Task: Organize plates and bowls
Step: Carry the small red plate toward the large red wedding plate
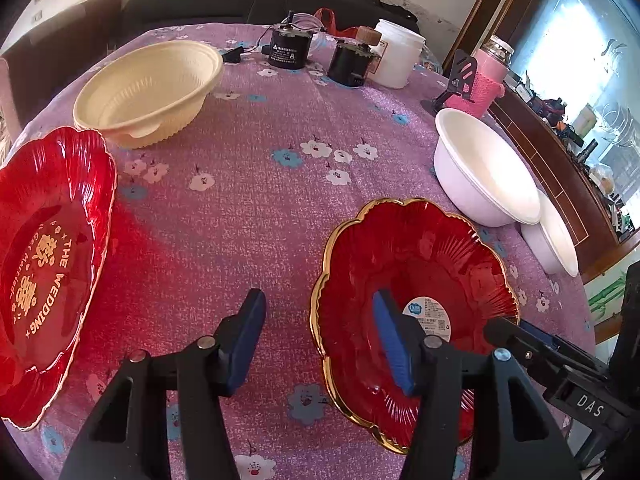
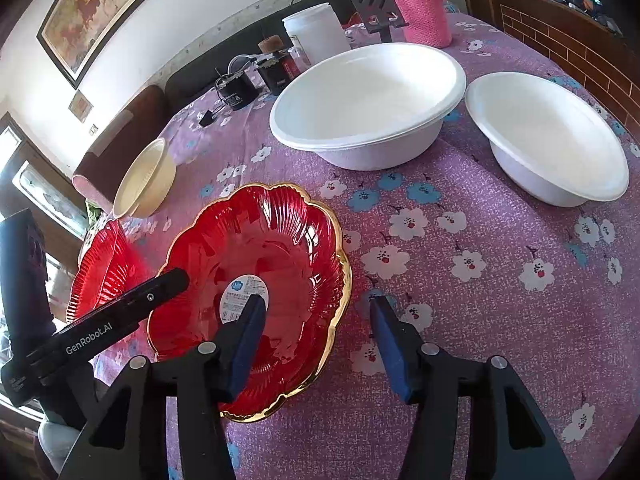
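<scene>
A red gold-rimmed plate [image 1: 420, 280] with a round label lies on the table; it also shows in the right wrist view [image 2: 280, 248]. My left gripper [image 1: 320, 336] is open, its right finger over the plate's left rim. My right gripper [image 2: 318, 344] is open, its left finger over the plate's right rim. A second red plate [image 1: 44, 248] with gold lettering lies at the left, also seen edge-on in the right wrist view [image 2: 104, 264]. A cream bowl [image 1: 152, 88] stands far left. A large white bowl [image 2: 368, 104] and a smaller white bowl [image 2: 548, 136] stand to the right.
The round table has a purple flowered cloth [image 1: 248, 184]. At its far edge stand two black motors [image 1: 286, 50], a white tub [image 1: 398, 54], a pink knitted bottle [image 1: 486, 76] and a black stand [image 1: 460, 76]. A wooden cabinet [image 1: 560, 168] runs along the right.
</scene>
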